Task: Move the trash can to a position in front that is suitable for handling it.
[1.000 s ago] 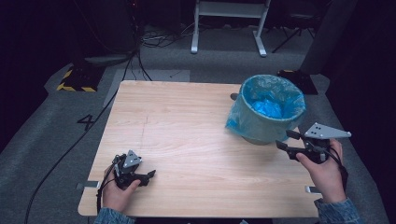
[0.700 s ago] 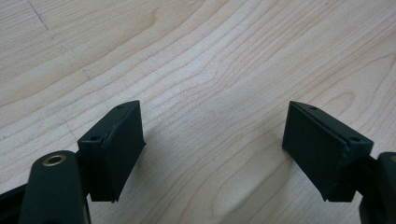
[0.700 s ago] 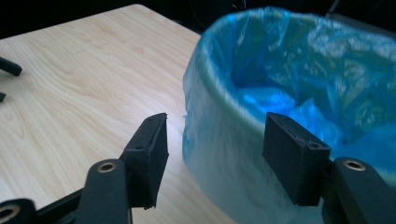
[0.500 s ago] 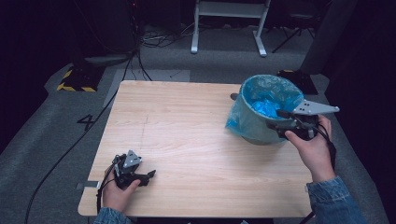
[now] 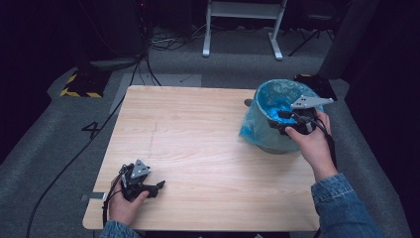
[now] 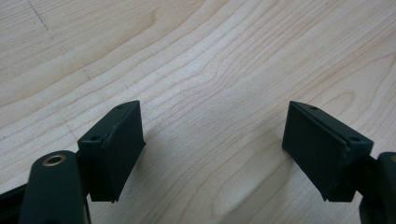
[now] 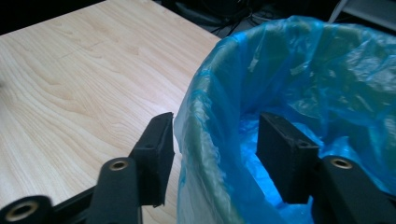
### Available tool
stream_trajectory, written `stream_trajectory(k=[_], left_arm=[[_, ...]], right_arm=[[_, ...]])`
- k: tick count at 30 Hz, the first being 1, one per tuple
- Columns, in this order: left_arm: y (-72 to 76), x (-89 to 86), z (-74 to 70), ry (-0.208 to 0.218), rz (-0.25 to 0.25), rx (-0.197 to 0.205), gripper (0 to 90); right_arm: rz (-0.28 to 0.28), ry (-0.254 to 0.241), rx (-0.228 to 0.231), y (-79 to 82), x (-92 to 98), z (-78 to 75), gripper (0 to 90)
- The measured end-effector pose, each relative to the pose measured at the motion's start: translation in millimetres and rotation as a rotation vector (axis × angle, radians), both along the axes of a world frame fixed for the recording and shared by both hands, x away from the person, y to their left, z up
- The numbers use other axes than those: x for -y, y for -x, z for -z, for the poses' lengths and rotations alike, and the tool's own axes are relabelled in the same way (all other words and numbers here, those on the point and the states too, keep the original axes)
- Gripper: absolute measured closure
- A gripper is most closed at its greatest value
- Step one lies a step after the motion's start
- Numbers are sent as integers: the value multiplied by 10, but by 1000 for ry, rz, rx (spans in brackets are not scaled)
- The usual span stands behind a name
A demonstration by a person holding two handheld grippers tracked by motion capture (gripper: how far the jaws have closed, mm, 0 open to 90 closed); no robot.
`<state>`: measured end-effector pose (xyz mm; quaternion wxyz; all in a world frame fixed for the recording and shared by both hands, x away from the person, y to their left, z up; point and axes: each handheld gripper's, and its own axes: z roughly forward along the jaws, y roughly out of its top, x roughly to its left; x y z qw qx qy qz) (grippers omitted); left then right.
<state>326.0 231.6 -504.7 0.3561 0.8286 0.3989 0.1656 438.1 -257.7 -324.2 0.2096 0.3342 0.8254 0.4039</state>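
A bin lined with a blue plastic bag [image 5: 267, 136] stands at the right side of the wooden table [image 5: 198, 129]. My right gripper [image 5: 281, 119] sits over the bin's near rim. In the right gripper view one jaw is outside the bin's rim [image 7: 205, 140] and the other inside the bag, so my right gripper [image 7: 217, 126] straddles the liner. Its jaws have just been closing, but the inner pad still stands off the plastic. My left gripper [image 5: 157, 187] rests at the table's front left, and in its own view my left gripper [image 6: 212, 126] is open over bare wood.
A small dark object [image 5: 247, 102] lies on the table just behind the bin. Beyond the table are a white frame's legs [image 5: 242, 29], floor cables [image 5: 163, 42] and a yellow-black striped block [image 5: 79, 87]. The bin stands close to the table's right edge.
The right hand has moved up and left from beside the bin onto its near rim, and its jaws now stand narrower. The left hand and gripper have not moved.
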Motion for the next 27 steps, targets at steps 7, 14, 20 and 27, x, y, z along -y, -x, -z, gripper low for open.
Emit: stream_trajectory(k=[7, 14, 20, 27], left_arm=[[0, 0, 0, 0, 0, 0, 200], [1, 1, 1, 2, -1, -1, 200], [0, 0, 0, 0, 0, 0, 200], [1, 0, -2, -2, 0, 0, 200]], right_arm=[[-21, 15, -17, -80, -92, 24, 610], [-76, 67, -18, -35, -205, 15, 722], [-145, 47, -33, 145, -354, 17, 674], [-228, 54, -30, 471, -586, -2, 610]])
